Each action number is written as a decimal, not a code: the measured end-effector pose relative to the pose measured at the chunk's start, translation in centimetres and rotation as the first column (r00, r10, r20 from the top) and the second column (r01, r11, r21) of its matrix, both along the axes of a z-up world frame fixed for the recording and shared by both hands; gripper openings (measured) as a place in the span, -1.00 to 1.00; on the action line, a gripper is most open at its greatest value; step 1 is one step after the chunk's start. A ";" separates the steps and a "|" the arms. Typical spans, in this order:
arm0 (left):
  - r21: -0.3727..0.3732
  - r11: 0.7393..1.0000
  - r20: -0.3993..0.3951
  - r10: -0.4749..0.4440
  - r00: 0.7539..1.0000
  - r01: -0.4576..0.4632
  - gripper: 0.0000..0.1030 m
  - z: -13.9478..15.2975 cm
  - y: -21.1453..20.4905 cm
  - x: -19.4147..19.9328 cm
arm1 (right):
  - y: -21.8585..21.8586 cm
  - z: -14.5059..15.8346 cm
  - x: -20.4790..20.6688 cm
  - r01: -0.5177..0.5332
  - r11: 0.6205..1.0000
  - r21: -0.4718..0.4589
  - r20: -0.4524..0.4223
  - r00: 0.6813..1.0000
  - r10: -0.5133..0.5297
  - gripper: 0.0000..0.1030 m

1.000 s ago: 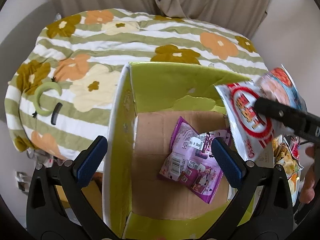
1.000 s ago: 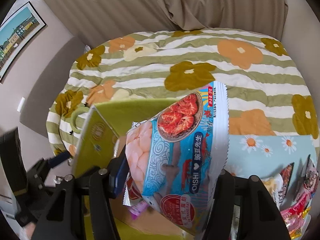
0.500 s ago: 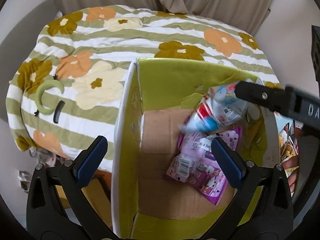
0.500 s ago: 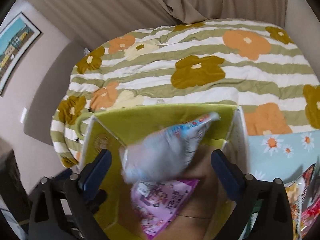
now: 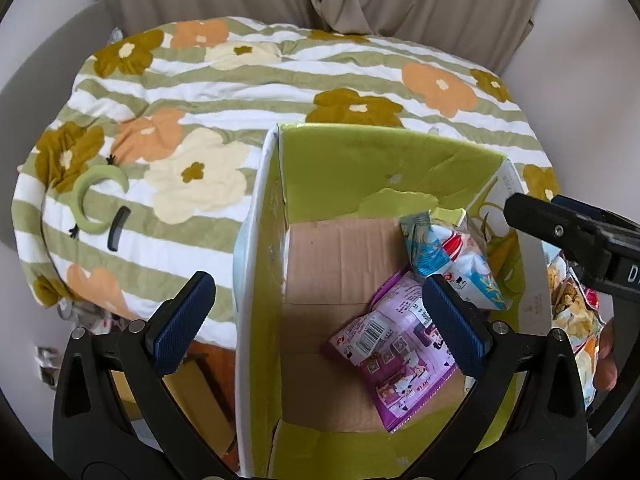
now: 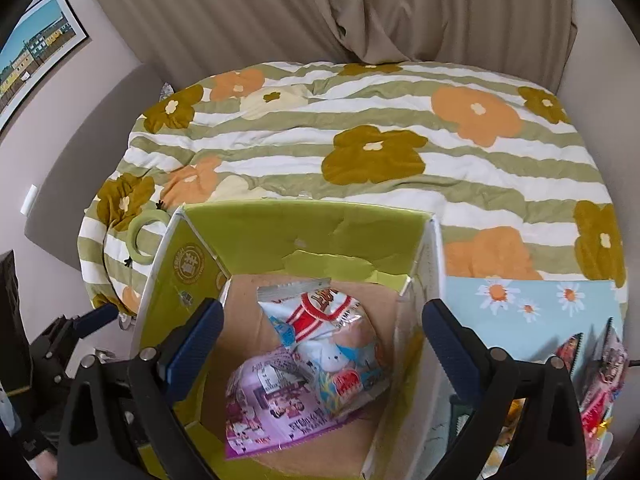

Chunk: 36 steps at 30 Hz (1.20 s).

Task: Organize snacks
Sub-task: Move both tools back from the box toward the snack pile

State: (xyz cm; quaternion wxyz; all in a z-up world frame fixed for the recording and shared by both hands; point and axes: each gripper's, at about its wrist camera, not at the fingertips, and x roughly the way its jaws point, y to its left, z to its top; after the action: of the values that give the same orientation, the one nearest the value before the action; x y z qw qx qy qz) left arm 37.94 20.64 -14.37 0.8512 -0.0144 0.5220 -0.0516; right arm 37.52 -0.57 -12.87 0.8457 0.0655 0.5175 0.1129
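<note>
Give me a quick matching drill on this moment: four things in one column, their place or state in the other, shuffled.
1. blue-and-white snack bag
2. purple snack bag
3. right gripper
4. green ring

a. open, holding nothing
b. on the flowered quilt, outside the box
c. flat on the box's cardboard floor
d. in the box, partly overlapping another bag

Pairs: 1-d, 2-c, 3-a, 4-b
</note>
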 end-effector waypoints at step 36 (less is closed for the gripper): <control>-0.107 0.988 0.136 -0.096 0.986 0.111 0.99 6.6 -22.7 -25.8 | -25.8 9.0 -28.2 0.134 0.989 -0.057 0.272 0.956 -0.114 0.93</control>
State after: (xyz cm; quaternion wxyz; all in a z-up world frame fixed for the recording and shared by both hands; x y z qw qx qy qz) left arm 12.15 -2.01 -7.75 0.8775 -0.0325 0.4615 -0.1266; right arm 9.35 -26.39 -3.82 0.9151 0.0504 0.3973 0.0482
